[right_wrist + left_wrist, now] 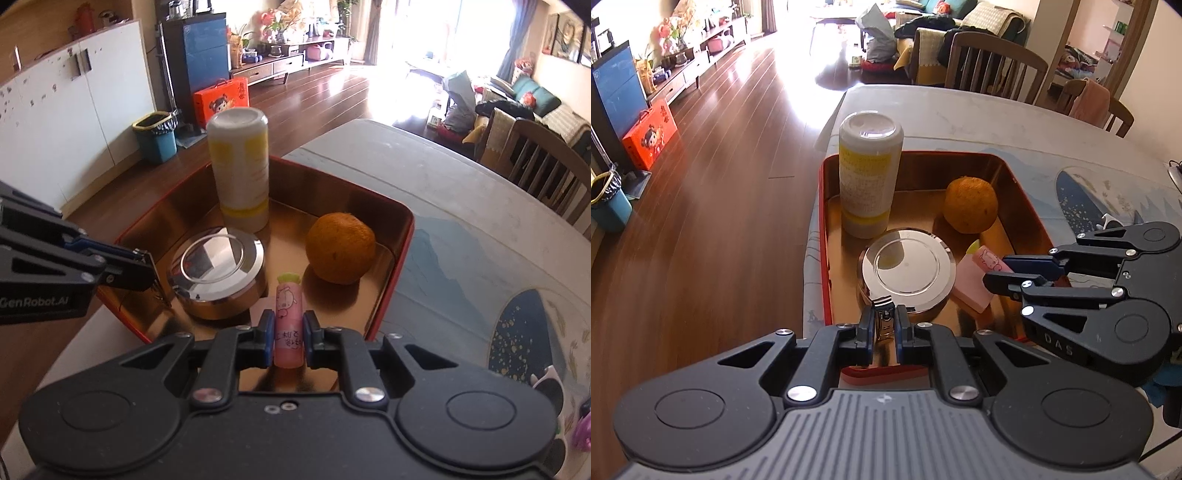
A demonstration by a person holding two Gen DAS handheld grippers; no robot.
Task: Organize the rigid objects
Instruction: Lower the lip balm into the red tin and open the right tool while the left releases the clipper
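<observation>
Left tongs [884,328]: jaws closed tight on a small metal nail clipper [884,319], held upright betw. the pads, just over the near rim of the tray. Seen from the right wrist cam, the left tongs [147,267] come in from the left side, tips over the tray's left wall, next to the steel tin.

Right tongs [289,338]: nearly closed, gripping a pink tube w/ cartoon print and pale green cap [288,317], cap end pointing fwd into the tray. From the left wrist cam the right tongs [993,273] reach in from the right, w/ the pink tube [988,258] sticking out toward the tin, over a pink block [971,288] lying on the tray floor; whether tube and block touch, can't tell.

Tray [827,236]: red outside, gold inside, on the counter [960,118] near its edge. Inside: round steel tin w/ shiny lid [907,271] at the near-center, tall white-and-yellow canister [870,177] standing upright in the far left corner just behind the tin, orange [969,205] toward the far right, apart from the canister.

Beyond: wood chairs at the counter's far side, wood floor, blue bin, orange gift box.
</observation>
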